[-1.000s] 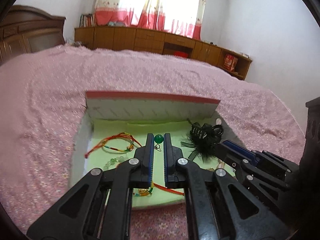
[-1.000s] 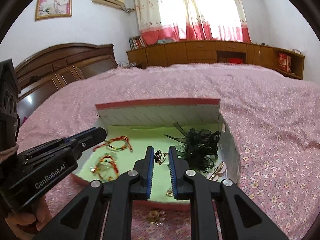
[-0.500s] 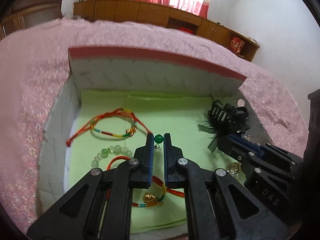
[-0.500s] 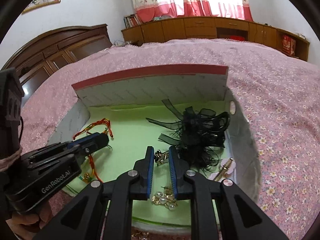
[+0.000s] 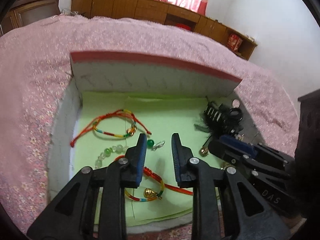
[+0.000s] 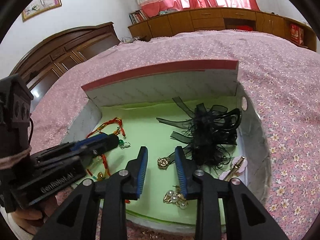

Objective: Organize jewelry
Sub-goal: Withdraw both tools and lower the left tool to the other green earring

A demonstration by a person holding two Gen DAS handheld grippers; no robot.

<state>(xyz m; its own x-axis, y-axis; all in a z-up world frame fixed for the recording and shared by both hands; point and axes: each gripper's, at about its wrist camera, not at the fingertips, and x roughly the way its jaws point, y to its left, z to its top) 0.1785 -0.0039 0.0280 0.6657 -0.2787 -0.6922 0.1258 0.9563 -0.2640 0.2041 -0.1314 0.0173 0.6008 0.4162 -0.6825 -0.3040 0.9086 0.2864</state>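
Left wrist view | left gripper [image 5: 158, 140] spread open, empty | green bead earring [image 5: 155, 143] lies on green liner between fingertips, nearer left finger, long axis crosswise | right gripper [image 6: 161, 154] parted over gold brooch [image 6: 163, 162]

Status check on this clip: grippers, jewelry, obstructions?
Left gripper open, empty, green bead earring lying between its jaws. Right gripper open, empty, over gold brooch. Both pieces down in the box. Black hair accessory crowds right jaw.
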